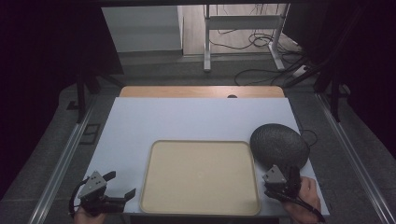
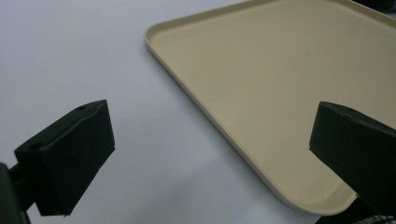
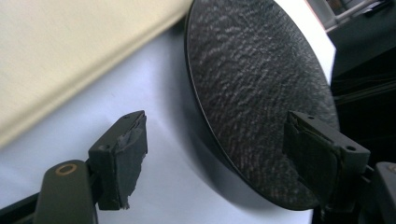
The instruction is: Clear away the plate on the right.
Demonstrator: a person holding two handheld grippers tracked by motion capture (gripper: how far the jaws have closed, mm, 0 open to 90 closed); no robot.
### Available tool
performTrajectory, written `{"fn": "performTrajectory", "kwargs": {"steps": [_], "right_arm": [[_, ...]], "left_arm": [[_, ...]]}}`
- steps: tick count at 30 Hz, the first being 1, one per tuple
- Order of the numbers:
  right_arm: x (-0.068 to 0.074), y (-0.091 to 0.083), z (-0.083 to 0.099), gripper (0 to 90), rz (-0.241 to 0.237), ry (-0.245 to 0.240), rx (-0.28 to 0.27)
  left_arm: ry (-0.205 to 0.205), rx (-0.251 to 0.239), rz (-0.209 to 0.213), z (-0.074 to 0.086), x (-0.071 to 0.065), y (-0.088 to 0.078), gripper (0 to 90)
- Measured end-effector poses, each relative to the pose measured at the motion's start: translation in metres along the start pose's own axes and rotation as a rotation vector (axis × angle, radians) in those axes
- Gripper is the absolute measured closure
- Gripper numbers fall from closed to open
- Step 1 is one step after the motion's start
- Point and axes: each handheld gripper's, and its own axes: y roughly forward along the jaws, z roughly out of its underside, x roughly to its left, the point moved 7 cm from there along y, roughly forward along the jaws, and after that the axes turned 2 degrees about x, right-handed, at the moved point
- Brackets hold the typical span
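A beige rectangular tray (image 1: pixel 201 177) lies bare at the front middle of the white table (image 1: pixel 187 116). A black, rough-textured round plate (image 1: pixel 279 143) rests flat on the table just right of the tray. My right gripper (image 1: pixel 282 170) is open at the plate's near rim. In the right gripper view the plate (image 3: pixel 252 79) has its edge between the spread jaws of the right gripper (image 3: pixel 219 149), with the tray (image 3: pixel 56 46) at the upper left. My left gripper (image 1: pixel 122 184) is open and holds nothing, left of the tray's near corner. In its own view the left gripper (image 2: pixel 212 154) looks across the tray (image 2: pixel 280 70).
A wooden strip (image 1: pixel 201 91) runs along the table's far edge. Beyond it stand a metal frame (image 1: pixel 208 42) and loose cables (image 1: pixel 261 42) on the floor. Metal rails (image 1: pixel 60 163) border the table on both sides.
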Motion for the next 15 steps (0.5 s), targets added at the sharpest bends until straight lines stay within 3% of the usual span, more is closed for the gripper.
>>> {"fn": "performTrajectory", "kwargs": {"steps": [6, 12, 15], "right_arm": [[-0.002, 0.007, 0.003, 28.4, 0.055, -0.072, 0.037], [-0.004, 0.016, 0.003, 37.0, 0.111, -0.175, 0.07], [-0.004, 0.018, 0.003, 39.7, 0.125, -0.195, 0.075]], "left_arm": [[0.002, 0.003, -0.001, 0.0, 0.0, 0.0, 0.0], [0.001, 0.003, -0.002, 0.0, 0.0, 0.0, 0.0], [0.001, 0.003, -0.003, 0.0, 0.0, 0.001, 0.0]]}}
